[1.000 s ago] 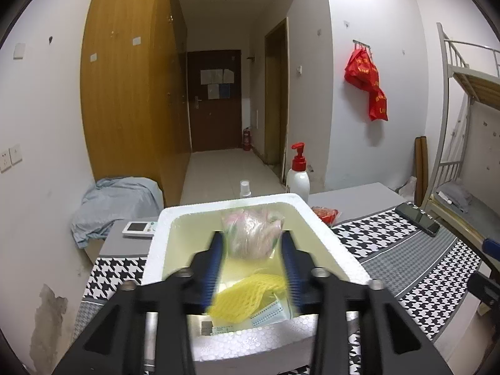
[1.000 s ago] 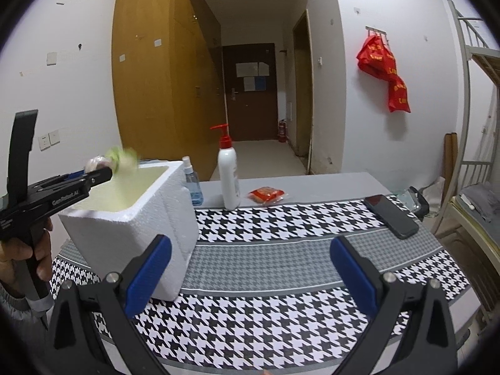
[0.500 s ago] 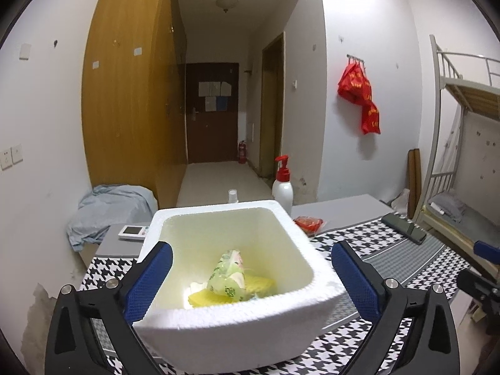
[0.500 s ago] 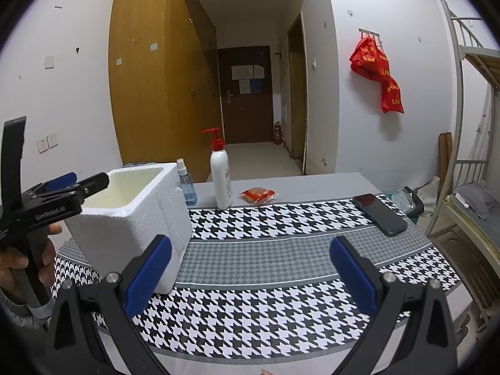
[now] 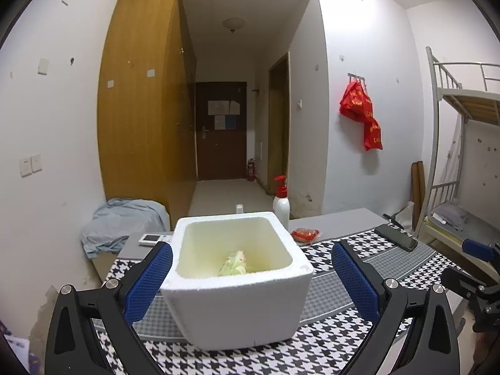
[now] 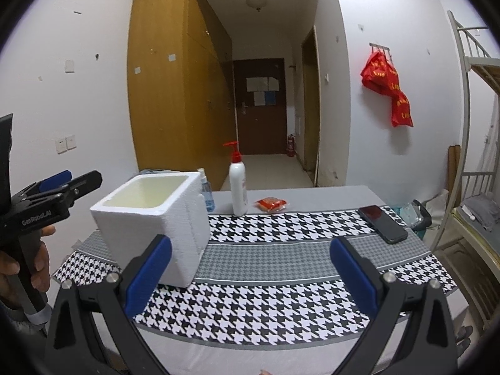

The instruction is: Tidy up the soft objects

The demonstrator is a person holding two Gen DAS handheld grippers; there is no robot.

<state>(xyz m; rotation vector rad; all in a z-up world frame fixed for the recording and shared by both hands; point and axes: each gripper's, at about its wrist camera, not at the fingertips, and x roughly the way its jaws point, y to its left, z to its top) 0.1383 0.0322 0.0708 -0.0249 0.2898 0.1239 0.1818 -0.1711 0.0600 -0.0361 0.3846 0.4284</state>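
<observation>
Both claws spread, nothing pinched.
Left gripper (image 5: pixel 251 278) faces foam box (image 5: pixel 240 306) holding a bag (image 5: pixel 233 263); right gripper (image 6: pixel 250 273) over cloth (image 6: pixel 281 300). Left body reads "GenRobot.AI".

table (image 6: pixel 312 193), houndstooth cloth (image 6: pixel 265 297), foam box (image 6: pixel 150 225)

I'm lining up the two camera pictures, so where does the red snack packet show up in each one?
Left wrist: packet right of centre, just past the foam box.
Right wrist: packet at centre, right of the pump bottle.
Shared landmark: the pump bottle, left of the packet in both.
</observation>
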